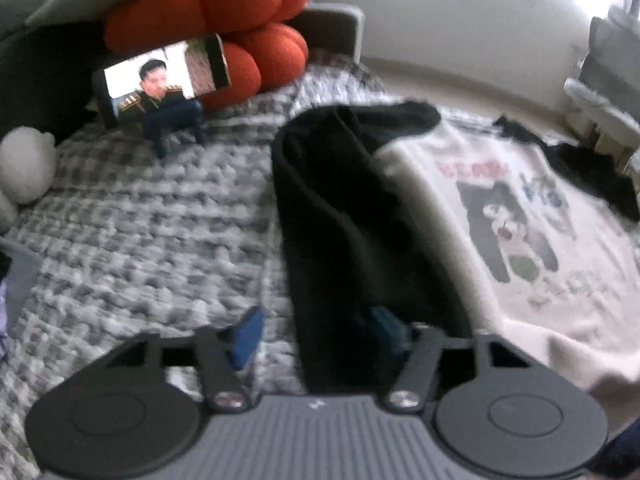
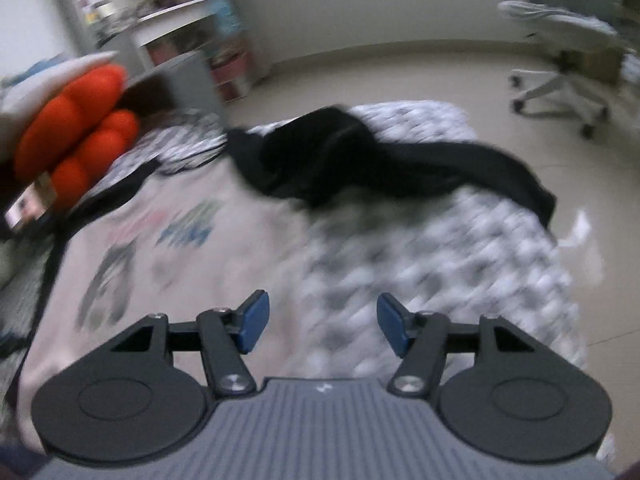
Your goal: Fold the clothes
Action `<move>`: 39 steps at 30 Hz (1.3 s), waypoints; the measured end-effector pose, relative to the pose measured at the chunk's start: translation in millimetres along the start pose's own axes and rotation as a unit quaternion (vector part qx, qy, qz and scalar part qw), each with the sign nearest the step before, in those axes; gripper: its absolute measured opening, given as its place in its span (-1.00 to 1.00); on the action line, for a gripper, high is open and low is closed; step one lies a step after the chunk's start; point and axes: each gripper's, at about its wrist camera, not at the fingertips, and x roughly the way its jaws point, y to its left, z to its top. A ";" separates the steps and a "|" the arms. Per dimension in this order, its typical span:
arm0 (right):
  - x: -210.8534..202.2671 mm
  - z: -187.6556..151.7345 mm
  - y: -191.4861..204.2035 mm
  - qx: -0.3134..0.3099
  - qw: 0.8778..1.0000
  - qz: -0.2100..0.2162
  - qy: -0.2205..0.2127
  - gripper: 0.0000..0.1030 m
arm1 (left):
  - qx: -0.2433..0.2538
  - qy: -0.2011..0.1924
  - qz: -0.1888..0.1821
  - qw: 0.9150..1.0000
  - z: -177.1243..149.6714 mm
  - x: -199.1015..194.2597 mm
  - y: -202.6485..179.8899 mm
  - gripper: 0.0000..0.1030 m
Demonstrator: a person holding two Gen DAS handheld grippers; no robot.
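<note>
In the left wrist view, a long folded black garment [image 1: 352, 216] lies on the checked blanket [image 1: 140, 240]. Its near end runs in between the fingers of my open left gripper [image 1: 318, 332], close to the right pad. It overlaps the edge of a white printed T-shirt [image 1: 500, 220], spread flat to the right. In the blurred right wrist view, my right gripper [image 2: 323, 326] is open over the blanket [image 2: 460, 264] and holds nothing. The T-shirt [image 2: 160, 248] is to its left. A second black garment [image 2: 360, 160] lies crumpled beyond it.
A phone on a small stand [image 1: 160, 80] plays a video in front of an orange knotted cushion [image 1: 240, 12]. A white plush [image 1: 24, 168] sits at the left. Beyond the blanket are bare floor, an office chair [image 2: 568, 60] and shelves [image 2: 172, 28].
</note>
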 end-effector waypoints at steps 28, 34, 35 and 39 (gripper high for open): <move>-2.4 -53.5 37.0 -0.053 0.998 0.021 0.022 0.23 | 0.052 -0.034 0.221 0.973 63.7 8.9 106.6 -0.23; -11.0 -53.6 32.6 -0.058 0.997 0.034 0.024 0.23 | -0.012 -0.027 0.156 0.987 36.5 -7.4 104.9 -0.14; -12.8 -54.6 32.0 -0.059 0.997 0.042 0.024 0.23 | -0.021 -0.026 0.136 0.990 30.7 -11.0 101.0 -0.10; -19.0 -62.2 37.7 -0.085 0.994 0.068 0.032 0.23 | -0.046 -0.014 0.024 0.999 5.3 -28.3 78.0 -0.05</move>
